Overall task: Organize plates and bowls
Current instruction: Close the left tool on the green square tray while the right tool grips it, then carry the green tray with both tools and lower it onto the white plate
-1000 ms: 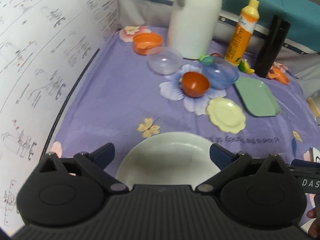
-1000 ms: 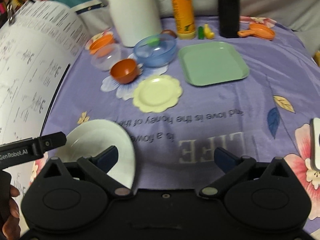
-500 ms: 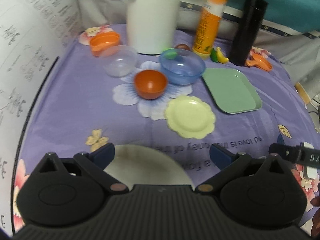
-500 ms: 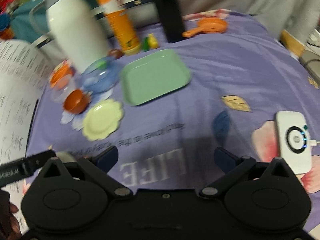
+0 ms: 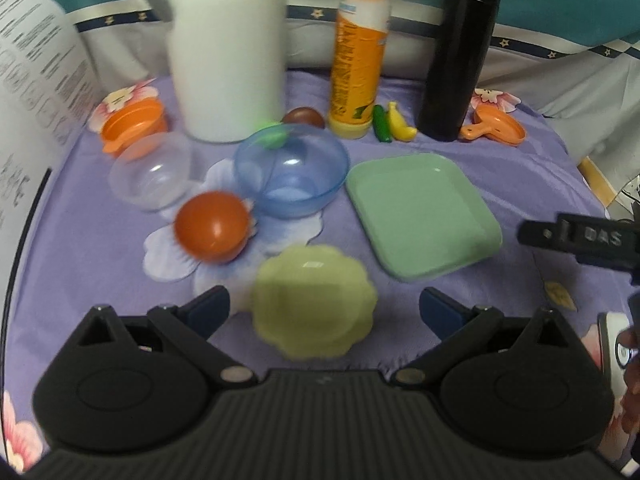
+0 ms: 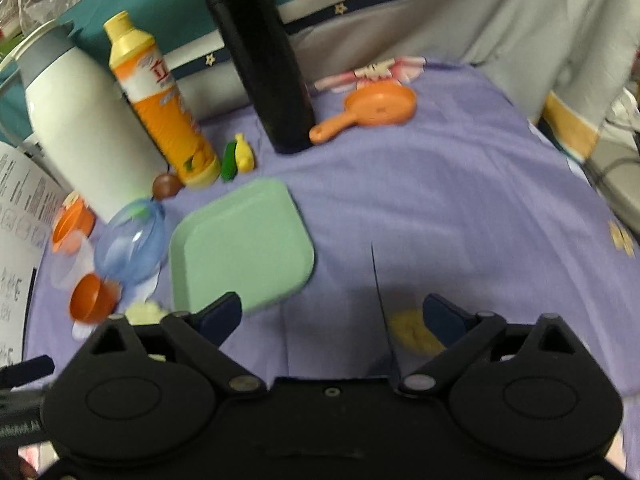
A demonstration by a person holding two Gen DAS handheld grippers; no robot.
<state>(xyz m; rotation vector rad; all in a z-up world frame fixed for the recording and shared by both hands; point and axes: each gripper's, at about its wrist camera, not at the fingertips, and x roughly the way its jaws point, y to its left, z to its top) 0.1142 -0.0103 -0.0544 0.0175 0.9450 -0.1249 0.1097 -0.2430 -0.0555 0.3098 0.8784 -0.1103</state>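
Two wrist cameras look down over a purple flowered cloth (image 5: pixel 520 152). Both views have swung rightward since a second ago: the large white plate that lay between the left gripper's fingers is now out of sight, and the printed paper sheet (image 5: pixel 36 92) that filled the left side is now only a strip at the left edge.

From left to right in the left wrist view: an orange cup (image 5: pixel 134 124), a clear bowl (image 5: pixel 154 172), a small red-orange bowl (image 5: pixel 212 226) and a blue see-through bowl (image 5: pixel 290 174) sit close together. Behind them stand a white jug (image 5: pixel 226 48), an orange bottle (image 5: pixel 358 68) and a black flask (image 5: pixel 460 56). A pale yellow scalloped plate (image 5: pixel 314 300), blurred, lies between the fingers of the left gripper (image 5: pixel 322 310), whose jaws stand wide apart and grip nothing. Just right of it is a green square plate (image 5: pixel 420 212). A small orange toy pan (image 5: pixel 498 128) lies near the back right edge.

In the right wrist view, the right gripper (image 6: pixel 332 314) is spread wide with only bare cloth between its fingers; its jaws have just been closing a little. The green square plate (image 6: pixel 240 248) now sits just ahead of its left finger, where earlier it lay further off. Right of that plate the cloth is open as far as its right-hand edge, where grey fabric (image 6: pixel 520 32) rises behind it.
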